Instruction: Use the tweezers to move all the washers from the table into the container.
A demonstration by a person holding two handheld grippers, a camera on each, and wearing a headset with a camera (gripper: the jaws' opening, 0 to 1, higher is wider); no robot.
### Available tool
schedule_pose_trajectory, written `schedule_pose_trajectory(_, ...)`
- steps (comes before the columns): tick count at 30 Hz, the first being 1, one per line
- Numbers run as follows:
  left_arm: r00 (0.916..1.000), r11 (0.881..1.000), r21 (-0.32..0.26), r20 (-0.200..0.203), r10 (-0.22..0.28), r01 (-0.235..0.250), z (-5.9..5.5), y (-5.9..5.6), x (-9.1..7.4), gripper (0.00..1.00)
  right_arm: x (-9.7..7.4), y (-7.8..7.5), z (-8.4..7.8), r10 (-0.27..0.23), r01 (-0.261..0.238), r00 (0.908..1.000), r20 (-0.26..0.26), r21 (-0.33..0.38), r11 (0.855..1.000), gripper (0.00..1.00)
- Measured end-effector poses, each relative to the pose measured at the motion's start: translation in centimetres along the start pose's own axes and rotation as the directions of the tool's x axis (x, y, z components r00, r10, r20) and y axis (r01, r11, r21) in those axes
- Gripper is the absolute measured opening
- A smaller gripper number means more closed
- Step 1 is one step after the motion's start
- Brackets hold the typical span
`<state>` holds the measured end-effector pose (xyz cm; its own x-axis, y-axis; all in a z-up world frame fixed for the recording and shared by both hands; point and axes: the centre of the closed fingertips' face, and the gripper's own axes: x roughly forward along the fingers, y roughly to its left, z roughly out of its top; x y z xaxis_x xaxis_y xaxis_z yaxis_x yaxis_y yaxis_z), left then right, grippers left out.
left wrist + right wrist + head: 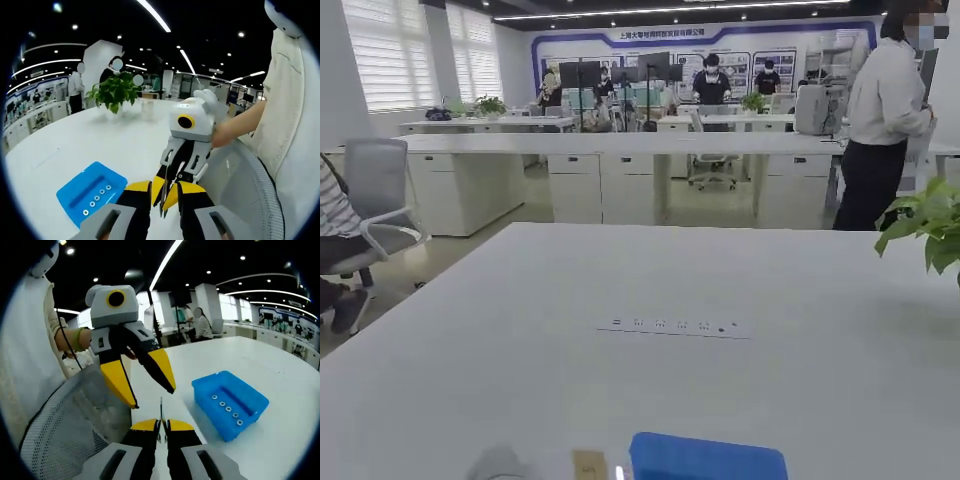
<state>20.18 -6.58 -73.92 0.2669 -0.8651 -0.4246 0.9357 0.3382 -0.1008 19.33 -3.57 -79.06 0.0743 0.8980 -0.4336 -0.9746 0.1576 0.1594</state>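
The blue container lies on the white table with several washers in a row inside it. In the right gripper view the container is to the right, the washers in it. My right gripper is shut on thin metal tweezers that point forward. My left gripper faces it with yellow jaws spread open, nothing between them. In the left gripper view the right gripper hangs close ahead, and its tweezers reach down between my left gripper's jaws. The container's edge shows at the head view's bottom.
A power socket strip is set into the table's middle. A potted plant stands at the right edge. A grey mesh chair back is behind the grippers. A person stands beyond the table, with desks and other people farther back.
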Motion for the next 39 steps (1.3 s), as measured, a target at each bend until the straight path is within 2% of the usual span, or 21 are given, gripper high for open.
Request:
schedule_pose_trajectory(1,0.9999,1.0,0.006,-0.011,0.0,0.0,-0.1,0.0,0.1,0.17,0.1,0.1,-0.1,0.003,-0.003,1.0,-0.007,-0.007,1.0,0.03)
schedule_pose_trajectory(3,0.9994,1.0,0.004,-0.021,-0.028,0.028,-0.2,-0.4,0.3,0.17,0.2,0.3,-0.4,0.01,-0.01,0.9998,-0.019,-0.017,1.0,0.03)
schedule_pose_trajectory(9,0.9963,0.997,0.011,-0.047,-0.073,0.073,-0.3,-1.1,0.6,0.1,0.3,0.9,-0.8,0.032,-0.035,0.998,-0.055,-0.054,0.998,0.03)
schedule_pose_trajectory(12,0.9941,0.995,-0.016,-0.031,-0.104,0.103,0.1,-1.4,0.6,0.05,0.4,1.0,-0.7,0.033,-0.037,0.9979,-0.056,-0.058,0.998,0.03)
schedule_pose_trajectory(17,0.9922,0.993,-0.013,-0.042,-0.117,0.117,0.2,-1.6,0.6,0.0,0.5,1.1,-0.8,0.036,-0.042,0.9967,-0.073,-0.084,0.996,0.03)
schedule_pose_trajectory(20,0.9912,0.993,0.005,-0.061,-0.117,0.117,0.0,-1.5,0.5,0.0,0.5,1.0,-1.1,0.034,-0.044,0.9951,-0.092,-0.1,0.994,0.03)
schedule_pose_trajectory(24,0.9917,0.994,0.018,-0.069,-0.108,0.11,-0.1,-1.3,0.2,0.0,0.4,0.7,-1.1,0.025,-0.034,0.9956,-0.09,-0.098,0.995,0.03)
schedule_pose_trajectory(28,0.9911,0.995,0.036,-0.096,-0.093,0.096,-0.6,-0.9,-0.2,0.0,0.4,0.3,-1.4,0.007,-0.018,0.9944,-0.105,-0.107,0.994,0.04)
schedule_pose_trajectory(30,0.9908,0.995,0.053,-0.114,-0.074,0.08,-1.0,-0.5,-0.3,0.0,0.4,0.2,-1.6,0.001,-0.014,0.9931,-0.117,-0.113,0.994,0.04)
schedule_pose_trajectory(36,0.9837,0.994,0.078,-0.167,-0.067,0.081,-2.4,-0.3,-0.5,0.0,0.6,-0.2,-2.4,-0.02,-0.004,0.9868,-0.161,-0.147,0.989,0.05)
schedule_pose_trajectory(39,0.9784,0.994,0.082,-0.199,-0.058,0.076,-3.4,-0.1,-0.4,0.0,1.0,-0.4,-3.1,-0.033,-0.004,0.9788,-0.202,-0.18,0.984,0.05)
